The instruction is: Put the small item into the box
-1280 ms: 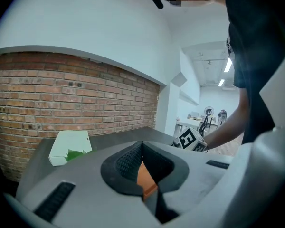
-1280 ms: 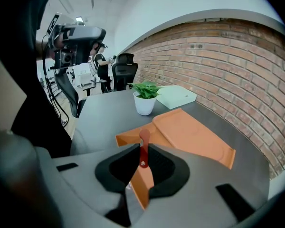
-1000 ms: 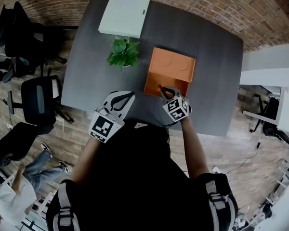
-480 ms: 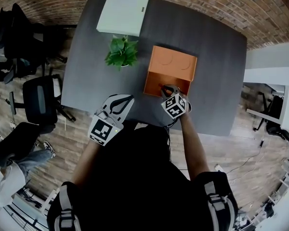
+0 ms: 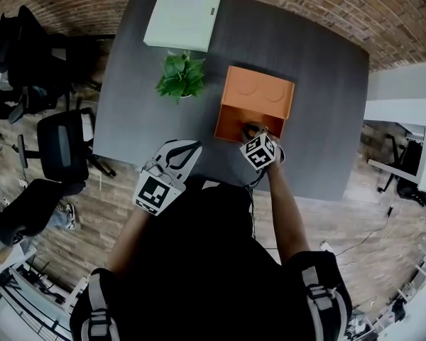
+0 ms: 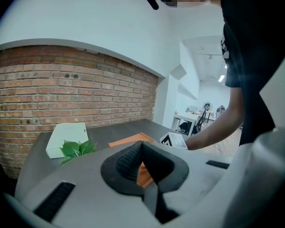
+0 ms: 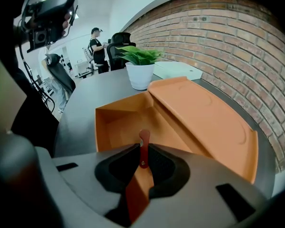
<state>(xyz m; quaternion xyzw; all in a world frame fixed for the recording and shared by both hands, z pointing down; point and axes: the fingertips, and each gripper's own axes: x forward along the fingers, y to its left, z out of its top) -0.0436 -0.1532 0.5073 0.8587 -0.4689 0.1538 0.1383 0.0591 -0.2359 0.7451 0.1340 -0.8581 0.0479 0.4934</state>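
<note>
One table (image 5: 312, 119): big and dark grey. It carries all the things.
Flat white case (image 5: 183, 14): lies at the far end of the table, well apart from the work.
Box (image 5: 231, 123): orange and open, in the middle of the table. Its lid (image 5: 263, 91) lies back flat, with two round shapes pressed into it. The part of the inside that shows looks bare.
Plant (image 5: 181, 77): green leaves in a white pot, just beside the box.
Left tool (image 5: 188, 148): its jaws are closed and it holds nothing. It sits by the near edge of the table, away from the box.
Right tool (image 5: 250, 129): its jaws are closed tight on the small item. It points down at the open part of the box.
Small item (image 7: 143, 144): a thin red piece with a round end. It is pinched in the right tool and pokes out over the inside of the box. I cannot tell if it touches the bottom.
Done so far: the small item is picked up and is at the box.
Left to do: let go, so it stays in the box. I think the job is nearly done.
Writing: no words or brand names can be read. The tool cubes (image 5: 260, 152) show only black and white squares. A tiny dark mark on the white case is too small to read.
</note>
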